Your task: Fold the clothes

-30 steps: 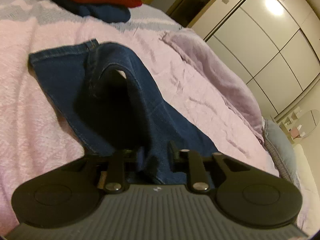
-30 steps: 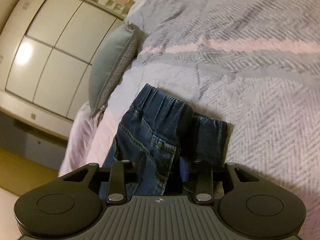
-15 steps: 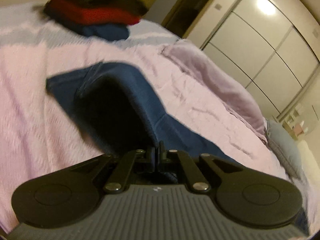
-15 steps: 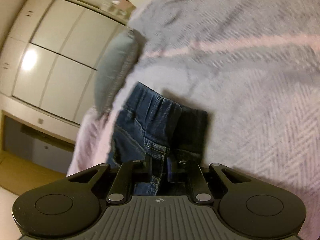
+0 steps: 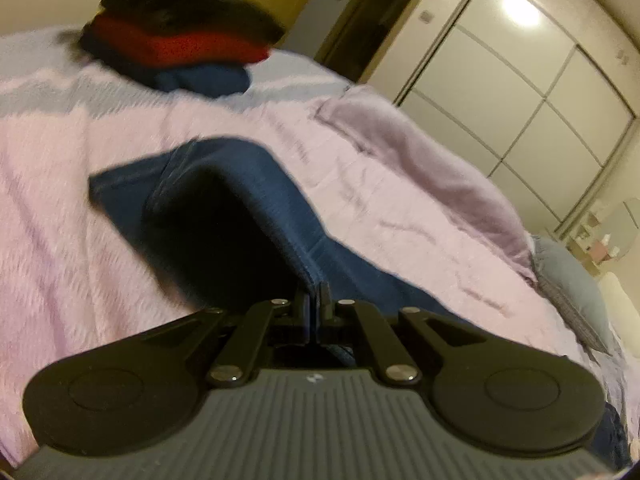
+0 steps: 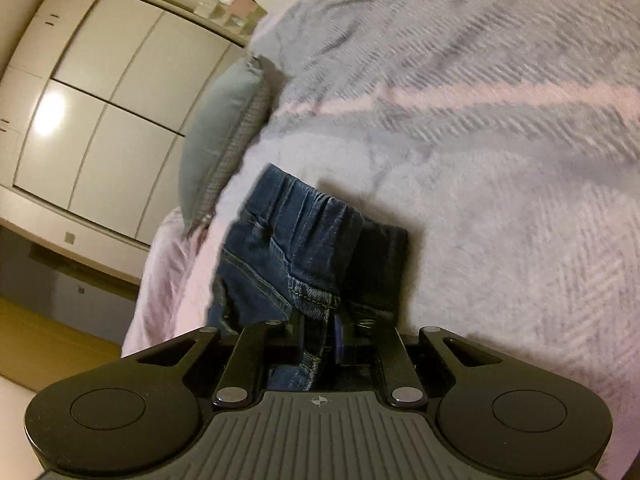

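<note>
Your left gripper point(image 5: 314, 300) is clamped on a lengthwise edge of the jeans point(image 5: 256, 184), its jaws nearly together; your right gripper point(image 6: 320, 326) is clamped on the bunched waistband end. The jeans lie on the bed point(image 5: 60, 240), one edge raised, so this fold is judged only begun. One stack of folded clothes point(image 5: 176, 40) sits at the far end, three garments visible. One pair of jeans, one pillow point(image 6: 220, 132)

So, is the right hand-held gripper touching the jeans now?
Touching. The right wrist view shows the right hand-held gripper closed on the jeans, with denim near the waistband pinched between its fingers.
</note>
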Tool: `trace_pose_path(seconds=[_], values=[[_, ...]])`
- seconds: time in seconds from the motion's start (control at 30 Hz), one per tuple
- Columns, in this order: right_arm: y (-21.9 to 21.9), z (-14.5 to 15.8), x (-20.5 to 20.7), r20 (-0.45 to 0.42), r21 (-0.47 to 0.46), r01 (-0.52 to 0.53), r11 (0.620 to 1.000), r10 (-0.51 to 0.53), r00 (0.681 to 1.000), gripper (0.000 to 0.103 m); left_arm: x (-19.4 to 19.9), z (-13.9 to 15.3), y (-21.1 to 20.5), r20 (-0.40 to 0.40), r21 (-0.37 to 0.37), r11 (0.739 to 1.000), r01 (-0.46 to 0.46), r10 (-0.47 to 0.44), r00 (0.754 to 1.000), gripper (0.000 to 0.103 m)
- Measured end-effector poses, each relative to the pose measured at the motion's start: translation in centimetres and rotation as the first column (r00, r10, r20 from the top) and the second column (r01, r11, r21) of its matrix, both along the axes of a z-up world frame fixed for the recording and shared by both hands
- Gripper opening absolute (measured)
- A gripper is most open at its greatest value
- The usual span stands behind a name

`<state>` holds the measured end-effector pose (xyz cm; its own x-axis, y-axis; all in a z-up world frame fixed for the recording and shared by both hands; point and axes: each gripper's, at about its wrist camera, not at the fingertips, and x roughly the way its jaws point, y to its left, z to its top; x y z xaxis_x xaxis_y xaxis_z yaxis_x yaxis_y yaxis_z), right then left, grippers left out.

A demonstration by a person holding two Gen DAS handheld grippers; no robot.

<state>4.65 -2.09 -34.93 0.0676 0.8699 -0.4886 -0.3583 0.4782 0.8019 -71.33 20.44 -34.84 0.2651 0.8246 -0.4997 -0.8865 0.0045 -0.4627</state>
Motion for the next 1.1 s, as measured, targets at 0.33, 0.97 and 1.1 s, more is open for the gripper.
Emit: trace_pose_path(seconds=[0.33, 0.97, 1.1], values=[[-0.2, -1.6, -0.7, 0.047, -0.039, -0.032, 0.999, 0.034, 0.998, 0.014, -0.6, -2.8, 0.6, 0.022, -0.094, 0.995, -0.017, 0.019, 1.000, 0.004], [1.0, -2.3, -2.2, 0.089, -0.095, -0.070, 0.993, 0.079, 0.993, 0.019, -6.5, 3.8, 4.2, 0.017, 0.235, 0.972, -0.017, 0.014, 1.000, 0.001], [1.1, -2.4, -2.2, 0.084, -0.091, -0.063, 0.994, 0.071, 0.994, 0.019, -6.6, 3.6, 4.3, -0.122, 0.198, 0.979, 0.040, -0.016, 0.992, 0.005]])
